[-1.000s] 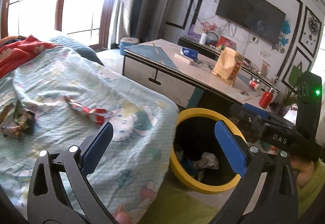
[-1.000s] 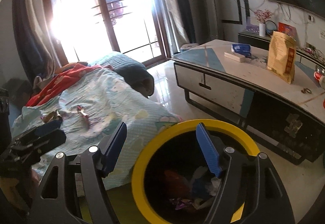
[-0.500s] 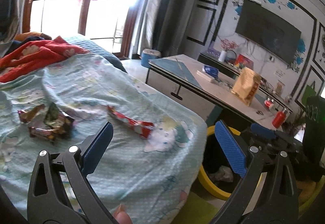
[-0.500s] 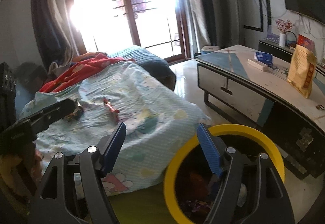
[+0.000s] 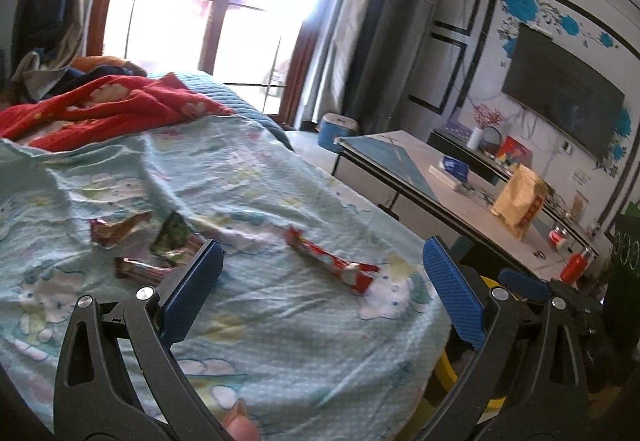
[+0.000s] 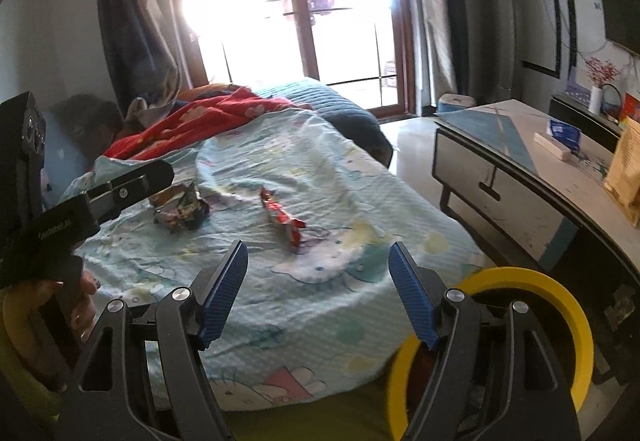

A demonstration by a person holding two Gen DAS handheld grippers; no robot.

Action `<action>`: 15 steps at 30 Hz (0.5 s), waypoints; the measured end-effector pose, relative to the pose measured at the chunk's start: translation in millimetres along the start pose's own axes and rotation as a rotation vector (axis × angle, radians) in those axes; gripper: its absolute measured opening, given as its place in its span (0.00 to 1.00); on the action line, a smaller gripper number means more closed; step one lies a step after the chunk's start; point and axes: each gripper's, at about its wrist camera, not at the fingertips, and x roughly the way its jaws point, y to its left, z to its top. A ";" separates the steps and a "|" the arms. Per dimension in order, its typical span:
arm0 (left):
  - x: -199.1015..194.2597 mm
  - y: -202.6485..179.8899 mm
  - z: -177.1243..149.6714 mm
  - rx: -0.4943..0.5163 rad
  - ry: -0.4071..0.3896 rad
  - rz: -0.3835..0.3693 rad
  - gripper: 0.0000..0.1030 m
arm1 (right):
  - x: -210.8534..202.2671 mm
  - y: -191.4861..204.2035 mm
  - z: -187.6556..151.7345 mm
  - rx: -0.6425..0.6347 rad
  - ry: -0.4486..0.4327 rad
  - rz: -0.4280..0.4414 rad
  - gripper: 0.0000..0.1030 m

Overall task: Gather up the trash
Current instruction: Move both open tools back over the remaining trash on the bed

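Pale blue cartoon-print sheet [image 5: 260, 321] covers the bed and carries the trash: a red wrapper [image 5: 330, 265] lies alone near the bed's corner, and a cluster of crumpled wrappers [image 5: 140, 245] sits at about nine o'clock from it, apart from it. Both tongs point down at the bed, seemingly lined up for the next pick. The left tongs [image 5: 320, 297] stand wide with nothing between them, the red wrapper just ahead at twelve o'clock. The right tongs [image 6: 318, 295] are also wide and empty. The yellow-rimmed bin [image 6: 560, 321] stands on the floor against the bed's corner, at four o'clock in the right view, likely kept close for short drops; its contents cannot be made out. The desk [image 6: 520, 145] beyond holds a paper bag [image 5: 520, 201]
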 end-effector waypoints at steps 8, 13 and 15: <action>1.7 33.6 -0.1 -0.071 -0.005 0.066 0.89 | 32.5 22.7 11.4 -0.049 0.034 0.025 0.68; 6.1 55.0 -2.8 -0.120 0.006 0.102 0.89 | 56.3 32.1 16.4 -0.080 0.063 0.027 0.68; 8.8 65.9 -4.8 -0.147 0.012 0.121 0.89 | 67.3 34.8 17.2 -0.092 0.077 0.028 0.68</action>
